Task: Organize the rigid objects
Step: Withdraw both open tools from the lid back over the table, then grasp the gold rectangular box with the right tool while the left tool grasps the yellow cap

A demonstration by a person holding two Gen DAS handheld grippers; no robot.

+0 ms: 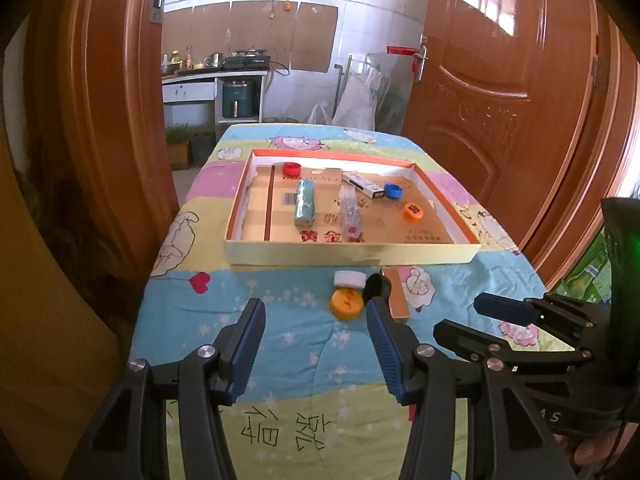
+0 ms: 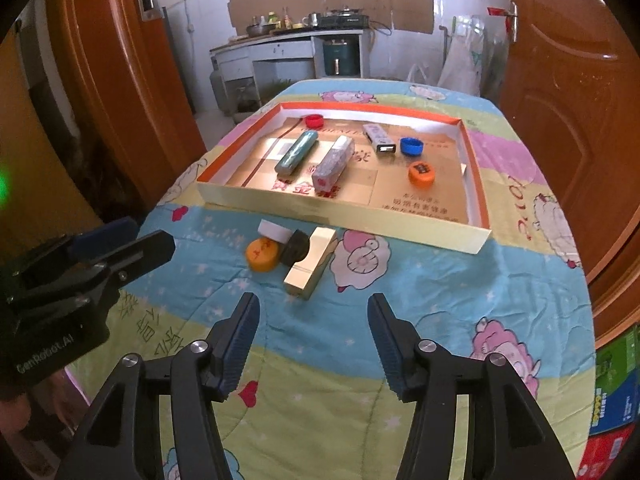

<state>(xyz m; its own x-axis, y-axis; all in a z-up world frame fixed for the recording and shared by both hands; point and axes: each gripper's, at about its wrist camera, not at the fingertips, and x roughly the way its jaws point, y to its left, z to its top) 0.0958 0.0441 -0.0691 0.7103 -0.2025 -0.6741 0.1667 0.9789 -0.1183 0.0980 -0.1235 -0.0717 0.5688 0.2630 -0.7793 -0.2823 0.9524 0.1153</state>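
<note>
In front of the shallow orange-rimmed box (image 1: 352, 254) (image 2: 340, 216), four loose pieces lie on the quilt: a yellow-orange cap (image 1: 346, 303) (image 2: 262, 255), a white cap (image 1: 350, 279) (image 2: 274, 230), a black cap (image 1: 376, 284) (image 2: 295, 247) and a gold block (image 1: 396, 292) (image 2: 312, 264). Inside the box are a teal bar (image 2: 296, 152), a speckled bar (image 2: 334, 164), a white stick (image 2: 378, 138) and red (image 2: 314, 121), blue (image 2: 412, 146) and orange (image 2: 421, 174) caps. My left gripper (image 1: 316, 344) (image 2: 148, 236) is open and empty, short of the yellow-orange cap. My right gripper (image 2: 312, 340) (image 1: 468, 318) is open and empty, just short of the gold block.
The cartoon-print quilt (image 2: 400, 288) covers a table between two brown doors (image 1: 500, 92). A kitchen counter with a stove (image 1: 248, 62) stands beyond the far edge. Coloured cartons (image 2: 616, 392) sit at the lower right.
</note>
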